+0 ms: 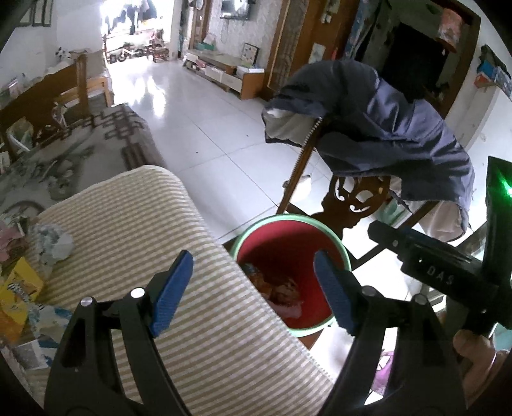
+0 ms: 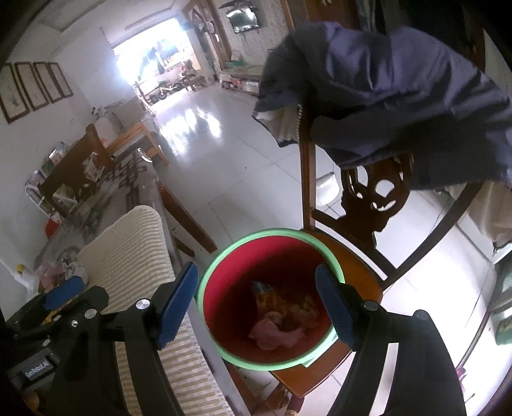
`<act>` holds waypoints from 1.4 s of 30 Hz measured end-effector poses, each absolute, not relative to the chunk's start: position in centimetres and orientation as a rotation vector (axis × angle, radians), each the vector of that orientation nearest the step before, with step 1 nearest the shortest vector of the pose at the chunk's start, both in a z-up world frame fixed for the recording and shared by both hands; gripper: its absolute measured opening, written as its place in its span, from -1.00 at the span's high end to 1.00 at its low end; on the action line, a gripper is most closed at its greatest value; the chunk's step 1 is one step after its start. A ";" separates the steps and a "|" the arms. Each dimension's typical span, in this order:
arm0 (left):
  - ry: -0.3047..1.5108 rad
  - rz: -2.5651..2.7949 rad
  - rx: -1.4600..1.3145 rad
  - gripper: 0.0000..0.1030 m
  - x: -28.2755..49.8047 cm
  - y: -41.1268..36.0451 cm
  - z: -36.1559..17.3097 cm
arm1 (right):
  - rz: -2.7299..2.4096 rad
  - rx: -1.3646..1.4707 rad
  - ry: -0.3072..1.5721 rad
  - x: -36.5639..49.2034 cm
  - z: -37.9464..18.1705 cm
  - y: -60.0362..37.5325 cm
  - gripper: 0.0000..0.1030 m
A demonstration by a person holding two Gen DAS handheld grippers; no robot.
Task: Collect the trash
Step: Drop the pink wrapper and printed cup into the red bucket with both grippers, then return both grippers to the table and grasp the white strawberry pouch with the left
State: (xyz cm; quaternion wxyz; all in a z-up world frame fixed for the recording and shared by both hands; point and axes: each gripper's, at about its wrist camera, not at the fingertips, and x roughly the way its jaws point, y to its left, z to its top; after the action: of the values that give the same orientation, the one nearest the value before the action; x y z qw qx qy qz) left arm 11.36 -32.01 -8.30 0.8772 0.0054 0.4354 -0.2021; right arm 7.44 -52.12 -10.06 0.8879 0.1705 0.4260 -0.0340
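On the wooden chair [image 2: 352, 275] seat stands the red bin [image 2: 272, 297] with a green rim, crumpled trash [image 2: 278, 323] lying at its bottom. Above it the right hand-held gripper [image 2: 256, 307] hangs released and empty; the left hand-held gripper [image 1: 252, 288], also released, hovers over the striped cushion [image 1: 153, 217] beside it

The floor [image 2: 224, 166] consists of glossy white tiles that reflect daylight from a bright doorway [image 2: 150, 60] at the far end. Four framed pictures [image 2: 32, 86] hang on the white left wall. A television [image 2: 243, 19] is mounted on the far wall above a low wooden cabinet [image 1: 230, 70]. A carved wooden chair [image 2: 368, 198] carries a blue jacket [image 2: 400, 96] over its back. A patterned rug [image 1: 80, 150] lies at left.
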 end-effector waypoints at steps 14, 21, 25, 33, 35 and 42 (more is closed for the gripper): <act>0.882 -0.310 -0.072 -0.46 7.9 -21.3 -7.5 | -0.002 0.231 0.860 6.2 -7.7 -43.2 -0.55; 0.872 -0.232 -0.113 -0.46 5.2 -13.5 -7.6 | 0.079 0.201 0.894 5.5 -7.6 -35.7 -0.56; 0.861 -0.117 -0.174 -0.46 3.5 -6.8 -7.5 | 0.148 0.188 0.922 4.8 -8.1 -30.6 -0.56; 0.939 0.057 -0.356 -0.46 1.9 4.3 -9.7 | 0.218 0.184 0.958 2.7 -9.0 -23.3 -0.57; 0.968 0.043 -0.391 -0.46 1.9 5.6 -10.5 | 0.215 0.182 0.958 2.2 -8.9 -22.4 -0.57; 1.037 -0.026 -0.442 -0.46 4.7 5.2 -12.4 | 0.178 0.180 0.945 0.8 -8.4 -21.7 -0.63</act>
State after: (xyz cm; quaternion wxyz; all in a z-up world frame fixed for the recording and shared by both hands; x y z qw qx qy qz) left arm 4.66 5.22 -12.41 0.8451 -0.2097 0.4917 -0.0122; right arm 0.84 -21.67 -8.42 0.8827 0.0866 0.4540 0.0853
